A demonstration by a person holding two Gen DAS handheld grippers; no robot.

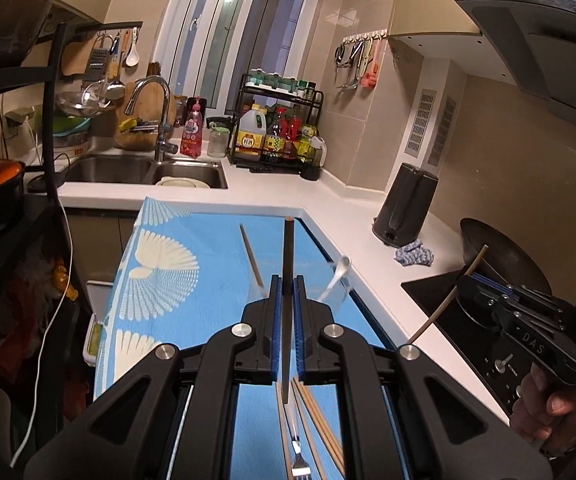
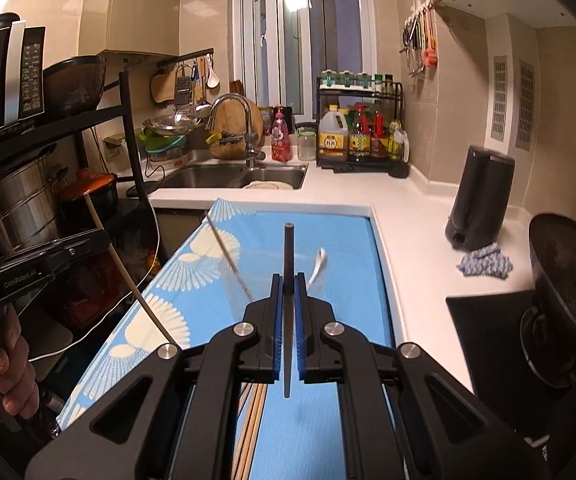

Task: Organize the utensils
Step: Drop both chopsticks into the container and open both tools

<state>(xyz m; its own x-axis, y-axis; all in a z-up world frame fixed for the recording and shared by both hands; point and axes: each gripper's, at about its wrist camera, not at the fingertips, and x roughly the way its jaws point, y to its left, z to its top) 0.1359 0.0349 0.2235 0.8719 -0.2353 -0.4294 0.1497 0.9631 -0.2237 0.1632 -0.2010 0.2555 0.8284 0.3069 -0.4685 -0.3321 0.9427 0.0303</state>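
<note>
My left gripper (image 1: 286, 286) is shut on a dark chopstick (image 1: 288, 252) that points forward over the blue patterned mat (image 1: 191, 264). My right gripper (image 2: 287, 284) is shut on another dark chopstick (image 2: 288, 252). From the side, each gripper appears to hold a pale wooden chopstick, in the left wrist view (image 1: 452, 296) and in the right wrist view (image 2: 127, 276). A clear glass (image 2: 243, 276) on the mat holds a wooden chopstick (image 2: 225, 254) and a white spoon (image 2: 319, 264). More wooden chopsticks (image 2: 251, 428) and a fork (image 1: 299, 464) lie on the mat beneath the grippers.
A white countertop (image 2: 416, 240) wraps around the mat. A dark kettle (image 2: 480, 200), a blue cloth (image 2: 486, 262) and a wok (image 2: 568, 280) on the stove stand at right. A sink (image 2: 231, 176) and condiment rack (image 2: 360, 132) are at the back. Shelving (image 2: 27, 184) stands at left.
</note>
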